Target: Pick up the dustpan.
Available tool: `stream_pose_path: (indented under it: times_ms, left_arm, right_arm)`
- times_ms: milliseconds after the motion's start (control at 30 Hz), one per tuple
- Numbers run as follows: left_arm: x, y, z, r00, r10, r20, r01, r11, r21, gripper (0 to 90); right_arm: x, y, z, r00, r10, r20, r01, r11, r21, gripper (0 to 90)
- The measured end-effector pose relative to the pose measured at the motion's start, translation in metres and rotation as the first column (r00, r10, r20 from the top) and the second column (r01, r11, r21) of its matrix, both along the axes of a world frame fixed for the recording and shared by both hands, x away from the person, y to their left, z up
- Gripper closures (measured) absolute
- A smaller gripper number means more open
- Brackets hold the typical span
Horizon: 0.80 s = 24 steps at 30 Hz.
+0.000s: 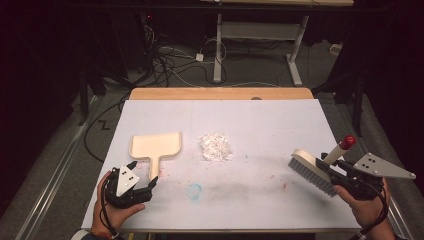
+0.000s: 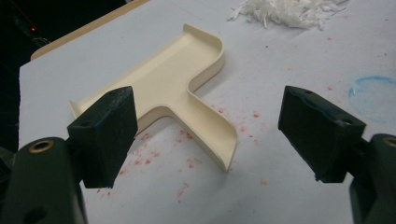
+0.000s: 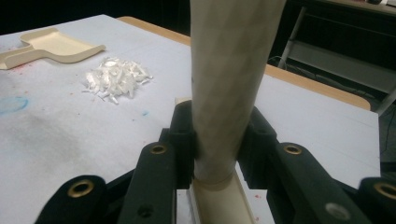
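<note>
A cream dustpan (image 1: 156, 147) lies flat on the white table cover, left of centre, its handle toward the person. My left gripper (image 1: 145, 180) is open just short of that handle's end (image 2: 219, 140), jaws on either side and apart from it. A pile of white shreds (image 1: 216, 146) sits mid-table. My right gripper (image 1: 336, 167) is shut on the brush handle (image 3: 229, 84) of a hand brush (image 1: 311, 170) with a red-tipped handle, held above the table's right edge, bristles down. The dustpan (image 3: 51, 45) and shreds (image 3: 116, 77) lie far off in the right gripper view.
The table cover (image 1: 260, 200) carries a blue ring mark (image 1: 194, 190) and pink specks near the front. A bare wooden strip (image 1: 220, 94) runs along the far edge. Cables and a desk frame (image 1: 260, 45) stand on the floor behind.
</note>
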<state>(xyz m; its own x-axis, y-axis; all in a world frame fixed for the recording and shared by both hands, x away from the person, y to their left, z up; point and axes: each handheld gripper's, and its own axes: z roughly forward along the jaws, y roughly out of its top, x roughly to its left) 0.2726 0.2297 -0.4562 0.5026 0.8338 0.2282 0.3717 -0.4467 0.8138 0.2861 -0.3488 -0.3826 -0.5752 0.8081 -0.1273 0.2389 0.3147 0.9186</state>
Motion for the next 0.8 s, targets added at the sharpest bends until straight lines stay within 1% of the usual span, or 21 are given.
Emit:
stream_pose_path:
  times_ms: [33,67,100,133,233,267,300,333,367,400,433,467,500,533,567,600,633,667,700,767,800]
  left_arm:
    - [0.001,0.0,-0.001,1.0,0.004,-0.003,-0.004,1.0,0.007,18.7]
    - [0.002,0.002,-0.003,0.9999,0.006,-0.015,-0.006,1.0,0.001,18.7]
    - [0.002,0.002,-0.003,0.9999,0.006,-0.015,-0.006,1.0,0.001,18.7]
    - [0.003,0.004,-0.006,0.9991,0.016,-0.041,-0.016,0.9999,-0.006,18.7]
    - [0.001,0.005,-0.006,0.9985,0.018,-0.052,-0.019,0.9997,-0.018,18.8]
    - [0.0,0.005,-0.006,0.9979,0.034,-0.054,-0.035,0.9994,-0.008,19.7]
    - [0.0,0.005,-0.006,0.9955,0.065,-0.069,-0.065,0.9979,0.002,22.1]
    - [0.0,0.005,-0.006,0.9904,0.103,-0.092,-0.104,0.9946,0.0,22.8]
    - [0.0,0.006,-0.006,0.9856,0.121,-0.118,-0.125,0.9919,-0.022,22.8]
    - [0.0,0.006,-0.006,0.9856,0.121,-0.118,-0.125,0.9919,-0.022,22.8]
    - [-0.002,0.004,-0.006,0.9767,0.126,-0.174,-0.14,0.9879,-0.067,22.7]
    - [-0.004,0.002,-0.007,0.9736,0.128,-0.189,-0.145,0.9862,-0.08,22.6]
    - [-0.004,0.002,-0.007,0.9736,0.128,-0.189,-0.145,0.9862,-0.08,22.6]
    - [-0.004,-0.003,-0.011,0.9666,0.124,-0.224,-0.148,0.9843,-0.096,22.5]
    - [-0.004,-0.003,-0.011,0.9666,0.124,-0.224,-0.148,0.9843,-0.096,22.1]
    - [-0.001,-0.007,-0.014,0.9621,0.124,-0.243,-0.154,0.9821,-0.109,22.1]
    - [0.008,-0.012,-0.019,0.9515,0.136,-0.276,-0.171,0.9794,-0.107,22.3]
    - [0.008,-0.012,-0.019,0.9515,0.136,-0.276,-0.171,0.9794,-0.107,22.4]
    - [0.02,-0.014,-0.022,0.9402,0.153,-0.304,-0.196,0.9736,-0.117,22.4]
    - [0.034,-0.016,-0.024,0.9329,0.173,-0.316,-0.219,0.9688,-0.116,23.2]
    - [0.041,-0.017,-0.024,0.9275,0.186,-0.324,-0.236,0.9641,-0.122,23.5]
  right_arm:
    - [0.0,0.0,0.0,1.0,0.001,0.001,-0.001,1.0,0.0,71.2]
    - [-0.001,0.0,0.001,1.0,0.0,0.002,0.0,1.0,0.003,71.2]
    - [-0.001,0.0,0.001,1.0,-0.003,0.004,0.003,1.0,0.004,71.2]
    - [-0.001,0.0,0.002,1.0,-0.004,0.006,0.004,1.0,0.006,71.2]
    - [-0.001,0.001,0.003,0.9998,-0.013,0.013,0.013,1.0,0.004,71.2]
    - [0.0,0.001,0.004,0.9998,-0.017,0.014,0.017,1.0,0.006,71.2]
    - [0.001,0.002,0.004,0.9998,-0.017,0.011,0.017,1.0,0.009,71.2]
    - [0.002,0.002,0.004,0.9998,-0.015,0.013,0.014,1.0,0.007,71.2]
    - [0.003,0.002,0.003,0.9998,-0.011,0.014,0.011,1.0,0.007,71.2]
    - [0.004,0.003,0.004,0.9999,-0.008,0.012,0.008,1.0,0.012,71.2]
    - [0.005,0.004,0.004,0.9999,-0.005,0.013,0.005,1.0,0.017,71.2]
    - [0.006,0.005,0.004,0.9999,-0.002,0.013,0.001,1.0,0.019,71.2]
    - [0.006,0.005,0.004,0.9999,-0.002,0.013,0.001,1.0,0.019,71.2]
    - [0.008,0.008,0.004,0.9999,0.004,0.01,-0.004,1.0,0.017,71.2]
    - [0.008,0.008,0.004,0.9999,0.004,0.01,-0.004,1.0,0.017,71.2]
    - [0.009,0.009,0.004,0.9999,0.006,0.01,-0.006,1.0,0.013,71.2]
    - [0.012,0.011,0.003,0.9999,0.014,0.007,-0.014,1.0,0.006,71.2]
    - [0.013,0.012,0.003,0.9998,0.019,0.007,-0.019,1.0,0.005,71.2]
    - [0.014,0.013,0.003,0.9998,0.02,0.001,-0.02,1.0,0.004,71.2]
    - [0.015,0.015,0.002,0.9997,0.023,-0.003,-0.023,1.0,0.001,71.2]
    - [0.015,0.016,0.002,0.9997,0.025,-0.003,-0.025,1.0,-0.003,71.2]
